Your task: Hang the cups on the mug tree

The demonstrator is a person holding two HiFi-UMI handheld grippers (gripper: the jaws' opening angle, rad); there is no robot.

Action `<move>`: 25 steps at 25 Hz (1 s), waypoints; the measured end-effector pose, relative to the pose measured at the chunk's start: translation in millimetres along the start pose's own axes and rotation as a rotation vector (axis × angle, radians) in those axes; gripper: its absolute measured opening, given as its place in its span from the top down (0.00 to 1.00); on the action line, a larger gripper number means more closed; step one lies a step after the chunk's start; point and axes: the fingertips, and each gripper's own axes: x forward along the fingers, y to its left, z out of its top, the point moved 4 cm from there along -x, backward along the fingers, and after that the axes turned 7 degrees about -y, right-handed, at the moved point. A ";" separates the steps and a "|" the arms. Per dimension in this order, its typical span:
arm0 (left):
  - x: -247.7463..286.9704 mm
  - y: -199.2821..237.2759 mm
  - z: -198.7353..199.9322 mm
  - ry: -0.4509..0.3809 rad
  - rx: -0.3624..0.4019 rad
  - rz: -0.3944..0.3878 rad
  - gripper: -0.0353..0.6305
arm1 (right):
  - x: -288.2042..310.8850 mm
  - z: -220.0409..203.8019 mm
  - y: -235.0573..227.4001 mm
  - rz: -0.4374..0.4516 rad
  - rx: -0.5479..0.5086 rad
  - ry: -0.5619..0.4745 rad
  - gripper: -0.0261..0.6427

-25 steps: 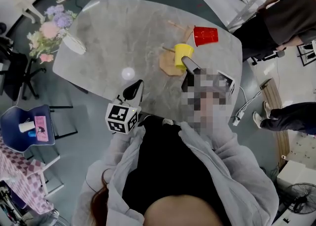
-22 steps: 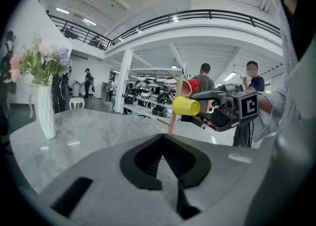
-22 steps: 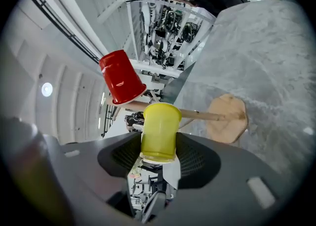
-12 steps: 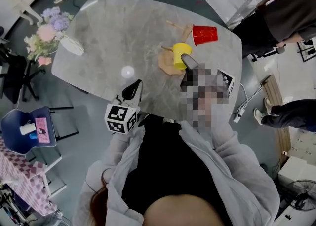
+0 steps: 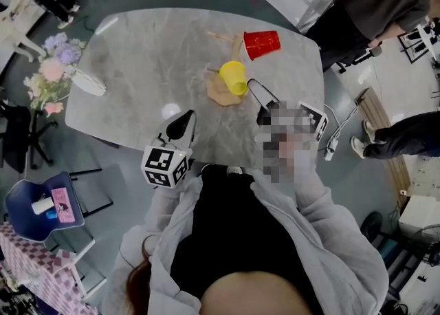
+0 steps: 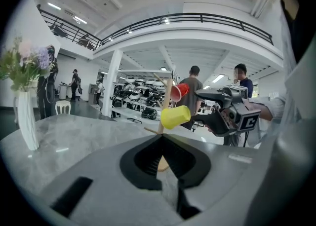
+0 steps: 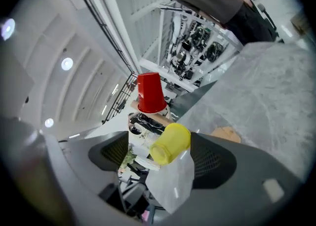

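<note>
Left gripper (image 5: 183,125) is held over the table's (image 5: 137,52) 6 o'clock edge, jaws brought together, nothing gripped. Yellow cup (image 5: 234,77) is hung on the mug tree (image 5: 218,92); red cup (image 5: 262,44) is hung at its 1 o'clock. Right gripper (image 5: 256,89) is held just beside the yellow cup, at its 4 o'clock, jaws spread apart.

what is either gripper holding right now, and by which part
Nothing: the right gripper is open, just short of the hung yellow cup; the left gripper is shut, empty.
</note>
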 end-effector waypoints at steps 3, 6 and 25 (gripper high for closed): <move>9.3 -12.9 16.0 -0.029 0.016 -0.068 0.95 | -21.9 16.6 15.8 0.010 -0.157 -0.052 0.38; 15.4 -27.6 32.5 -0.053 0.035 -0.110 0.95 | -42.9 33.8 30.2 0.011 -0.316 -0.080 0.38; 37.5 -83.7 45.3 -0.054 0.077 -0.233 0.95 | -117.7 31.2 15.2 -0.165 -0.830 -0.136 0.66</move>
